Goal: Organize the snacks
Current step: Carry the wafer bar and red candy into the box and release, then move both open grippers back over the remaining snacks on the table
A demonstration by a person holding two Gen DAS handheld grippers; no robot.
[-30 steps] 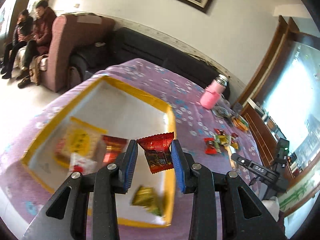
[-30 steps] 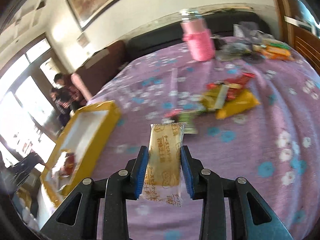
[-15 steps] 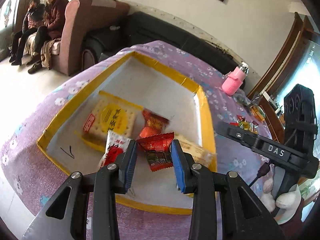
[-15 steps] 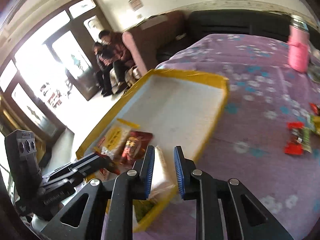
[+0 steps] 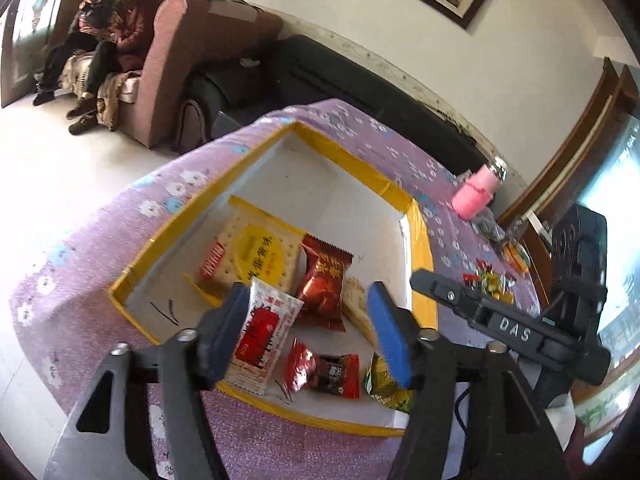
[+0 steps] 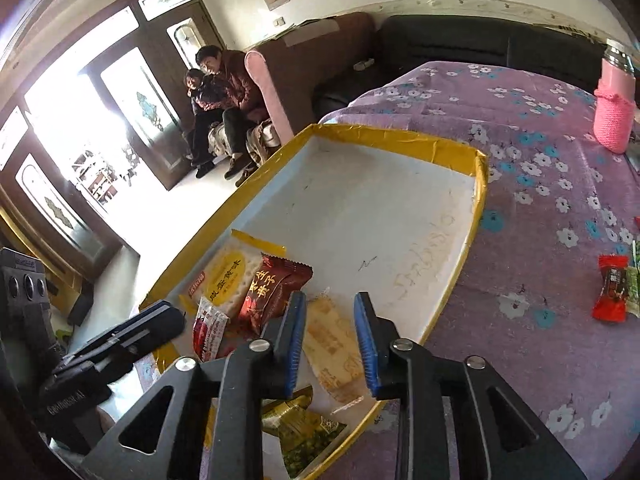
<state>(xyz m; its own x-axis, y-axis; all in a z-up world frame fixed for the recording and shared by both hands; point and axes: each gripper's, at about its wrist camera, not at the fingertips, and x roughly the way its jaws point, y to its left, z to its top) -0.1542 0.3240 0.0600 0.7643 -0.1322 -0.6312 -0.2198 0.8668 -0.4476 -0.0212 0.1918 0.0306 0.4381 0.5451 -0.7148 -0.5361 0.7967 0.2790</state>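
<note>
A yellow-rimmed tray (image 5: pixel 420 240) with a white floor sits on the purple flowered tablecloth. My left gripper (image 5: pixel 310 320) hangs over its near end with jaws opening and nothing between the pads. A small red candy (image 5: pixel 324 372) lies on the tray floor below it. My right gripper (image 6: pixel 330 336) is over the same end, its jaws opening. A pale cracker packet (image 6: pixel 332 344) lies in the tray between its fingers, free of the pads. Also in the tray are a round-label cracker pack (image 5: pixel 256 252), a dark red packet (image 5: pixel 324 280), a white-and-red sachet (image 5: pixel 264 328) and a green packet (image 5: pixel 384 384).
Several loose snacks (image 6: pixel 612 288) lie on the tablecloth to the right of the tray (image 6: pixel 400 136). A pink bottle (image 6: pixel 614 120) stands at the far right. Two people (image 6: pixel 224 92) sit on a sofa beyond the table. The far half of the tray floor is bare.
My left gripper sank over the tray and opened, and the red candy dropped onto the tray floor. My right gripper swung from the tablecloth to the tray with the pale packet and let it go.
</note>
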